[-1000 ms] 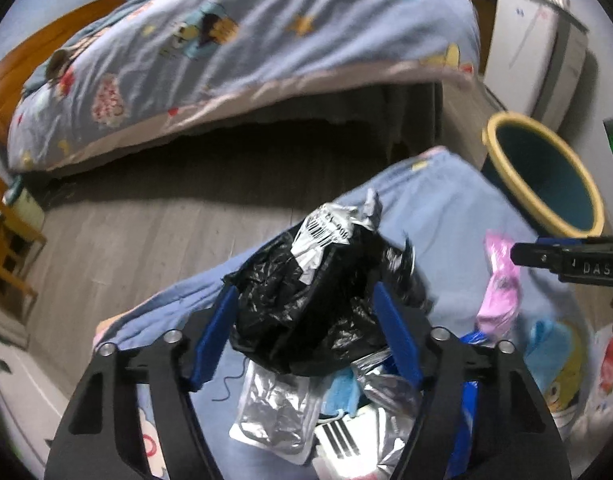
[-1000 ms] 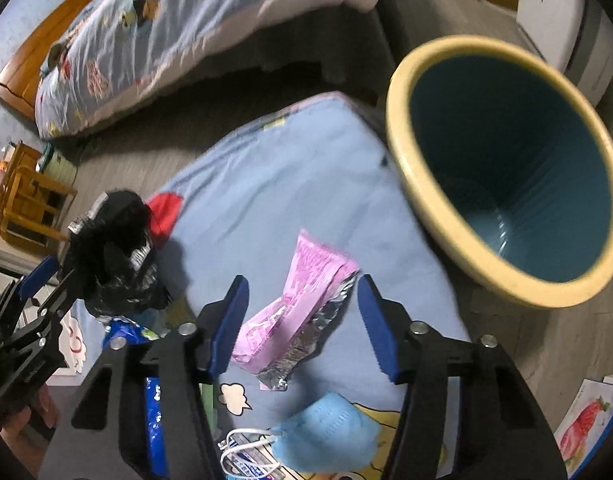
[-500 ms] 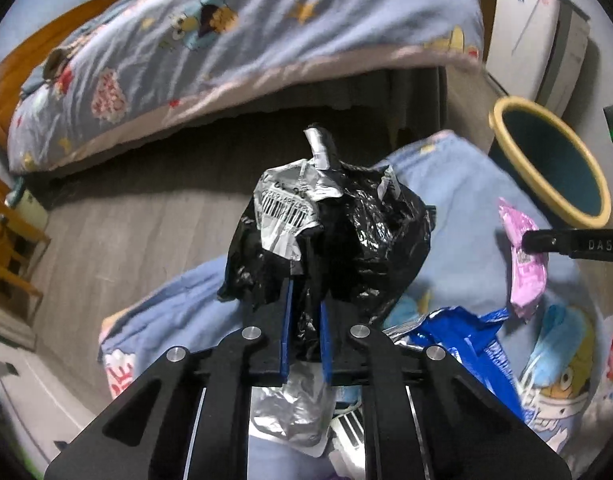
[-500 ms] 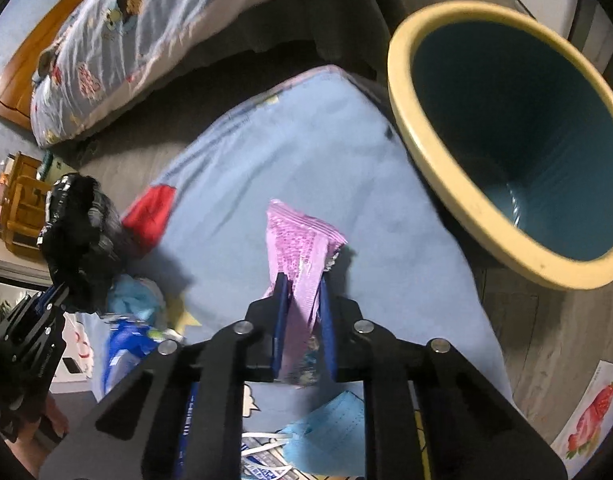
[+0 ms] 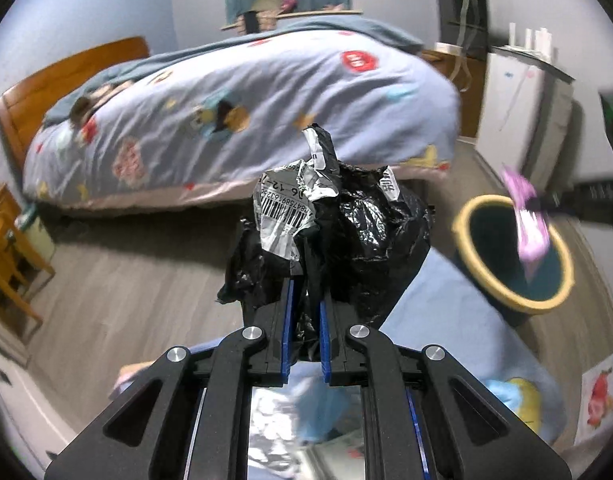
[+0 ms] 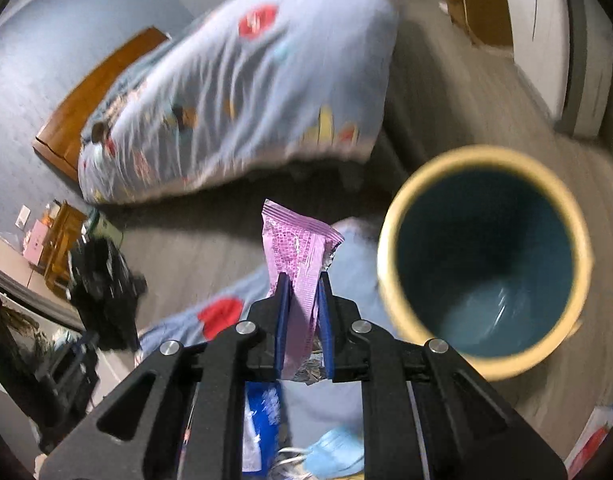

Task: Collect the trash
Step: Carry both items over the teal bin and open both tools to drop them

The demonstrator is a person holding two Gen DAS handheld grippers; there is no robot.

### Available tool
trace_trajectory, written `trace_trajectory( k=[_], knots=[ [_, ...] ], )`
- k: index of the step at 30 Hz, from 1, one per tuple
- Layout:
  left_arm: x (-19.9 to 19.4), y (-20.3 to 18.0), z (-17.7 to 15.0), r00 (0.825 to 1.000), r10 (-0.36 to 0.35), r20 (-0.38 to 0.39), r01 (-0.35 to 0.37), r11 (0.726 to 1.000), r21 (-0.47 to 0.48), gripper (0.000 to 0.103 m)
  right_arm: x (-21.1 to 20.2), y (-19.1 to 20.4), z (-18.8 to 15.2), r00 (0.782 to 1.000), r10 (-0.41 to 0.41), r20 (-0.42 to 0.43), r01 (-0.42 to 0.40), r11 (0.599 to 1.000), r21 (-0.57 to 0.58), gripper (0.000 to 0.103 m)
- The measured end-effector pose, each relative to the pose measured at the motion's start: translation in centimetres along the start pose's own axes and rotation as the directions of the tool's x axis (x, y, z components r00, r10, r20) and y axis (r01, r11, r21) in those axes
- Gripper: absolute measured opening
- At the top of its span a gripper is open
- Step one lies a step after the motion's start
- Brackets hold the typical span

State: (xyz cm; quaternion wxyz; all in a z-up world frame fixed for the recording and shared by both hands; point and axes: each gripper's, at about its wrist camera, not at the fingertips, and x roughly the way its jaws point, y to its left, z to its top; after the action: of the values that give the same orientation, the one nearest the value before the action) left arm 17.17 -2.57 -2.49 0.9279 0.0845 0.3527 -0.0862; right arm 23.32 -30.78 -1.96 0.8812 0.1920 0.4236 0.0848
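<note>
My left gripper is shut on a crumpled black plastic bag with a silver barcode wrapper stuck in it, held up above the blue blanket. My right gripper is shut on a pink snack wrapper, lifted just left of the yellow-rimmed teal trash bin. In the left wrist view the pink wrapper hangs over the bin. The black bag also shows in the right wrist view.
A bed with a cartoon-print blue quilt stands behind. A blue wrapper, a light blue face mask and silver foil lie on the blanket. A white cabinet stands at the right and wooden furniture at the left.
Both grippers closed on their trash and lifted it off the blanket. The right one carried the pink wrapper up towards the bin; the left raised the black bag.
</note>
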Motion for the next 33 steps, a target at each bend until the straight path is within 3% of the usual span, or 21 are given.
trace_trajectory(
  k=[4,10,17,22,26,30,33],
  knots=[
    [0.6,-5.0,0.5,0.998,-0.062,-0.025,0.064,0.995,0.077,0.012,-2.4,-2.9,2.6,0.986,-0.139,0.089,0.145,0.988,-0.059,0.014],
    [3.1,-11.2,1.7,0.981,-0.178,-0.074,0.183,0.981,0.067,0.012,-1.9,-8.2,3.4,0.965,-0.247,0.086,0.249,0.968,-0.014,0.014],
    [8.6,-17.3,3.8,0.942,-0.291,-0.166,0.297,0.955,0.011,0.012,-0.3,-14.9,2.0,0.957,-0.291,0.017,0.287,0.951,0.114,0.014],
    [11.3,-20.8,4.5,0.935,-0.303,-0.182,0.311,0.950,0.019,0.012,-0.3,-17.6,1.2,0.964,-0.267,-0.002,0.262,0.945,0.194,0.014],
    [11.8,-21.7,5.2,0.935,-0.322,-0.148,0.327,0.945,0.005,0.022,-0.7,-18.0,1.0,0.965,-0.263,0.011,0.255,0.945,0.205,0.024],
    [11.6,-22.2,5.7,0.937,-0.326,-0.125,0.331,0.944,0.017,0.047,-0.7,-18.1,1.1,0.966,-0.257,0.013,0.249,0.946,0.207,0.037],
    [11.3,-21.9,5.7,0.939,-0.324,-0.116,0.328,0.945,0.016,0.052,-0.7,-18.0,1.2,0.966,-0.257,0.012,0.249,0.946,0.207,0.047]
  ],
)
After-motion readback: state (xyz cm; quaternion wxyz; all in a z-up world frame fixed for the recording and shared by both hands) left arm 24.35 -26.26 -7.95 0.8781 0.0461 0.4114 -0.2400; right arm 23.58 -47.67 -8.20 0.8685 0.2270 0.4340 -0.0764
